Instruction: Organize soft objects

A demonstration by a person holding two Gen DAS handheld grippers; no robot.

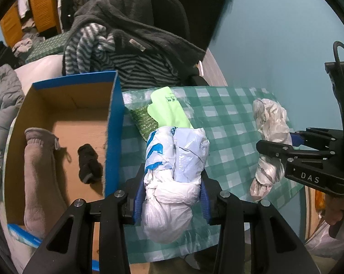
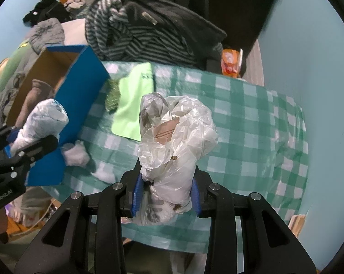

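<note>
Left gripper [image 1: 172,196] pinching knotted white-and-blue plastic bag [image 1: 174,164], held above checked tablecloth [image 1: 229,118] just beside blue cardboard box [image 1: 113,123]; right gripper [image 2: 166,196] pinching crumpled translucent plastic bag [image 2: 174,137] over cloth; beige garment [image 1: 42,178] and dark sock [image 1: 88,164] inside box; green glove [image 1: 169,107] on cloth.

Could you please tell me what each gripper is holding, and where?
Left gripper: blue-and-white plastic bag bundle, clamped near its knotted lower end. Right gripper: clear crumpled bag bundle, by its lower part.
</note>
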